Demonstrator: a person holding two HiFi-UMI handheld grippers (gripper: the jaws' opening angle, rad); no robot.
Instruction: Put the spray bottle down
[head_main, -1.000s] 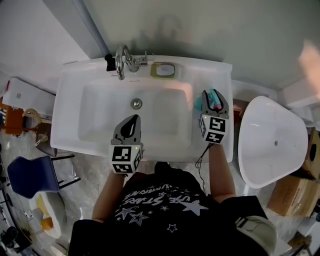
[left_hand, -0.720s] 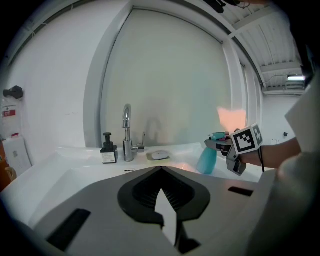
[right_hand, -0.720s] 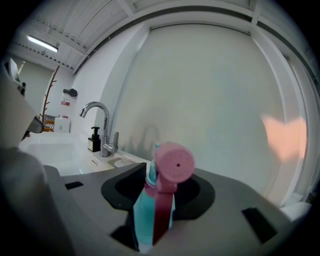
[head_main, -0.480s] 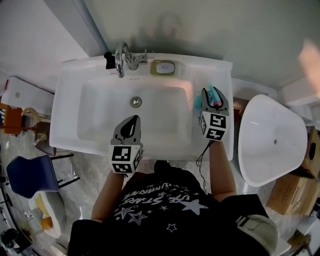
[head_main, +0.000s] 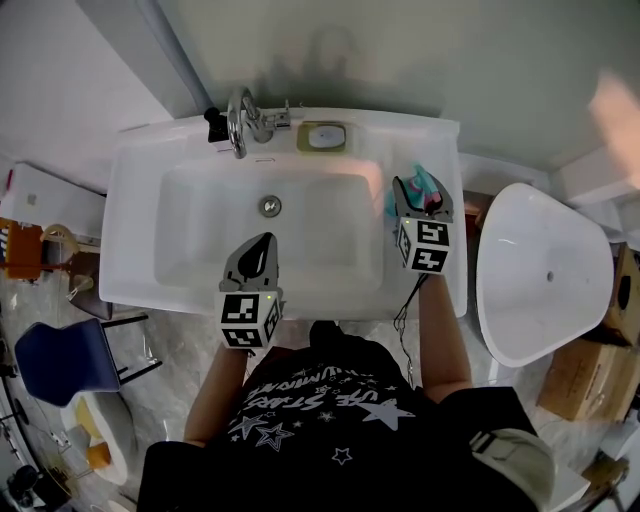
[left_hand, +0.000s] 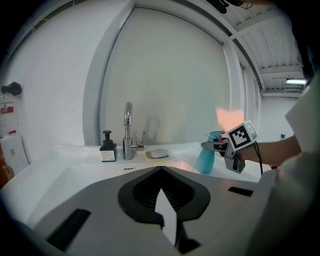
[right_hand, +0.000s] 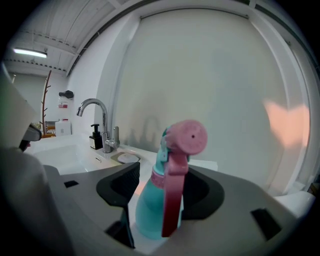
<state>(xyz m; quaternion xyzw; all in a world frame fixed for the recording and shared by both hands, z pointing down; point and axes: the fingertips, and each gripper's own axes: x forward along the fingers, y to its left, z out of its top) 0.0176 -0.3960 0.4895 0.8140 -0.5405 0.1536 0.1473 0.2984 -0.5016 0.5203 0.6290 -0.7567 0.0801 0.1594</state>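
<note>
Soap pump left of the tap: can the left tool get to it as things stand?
Probably yes: the left tool hangs over the sink's near side, with nothing standing between it and the soap pump.

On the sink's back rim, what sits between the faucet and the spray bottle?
A soap dish holding a white bar, next to the faucet; the rim from there to the spray bottle is bare. Clearest in the head view.

We read "STARS" on black shirt (head_main: 318, 402) print; remaining words unclear. Soap bottle (left_hand: 107, 150) label illegible.
</note>
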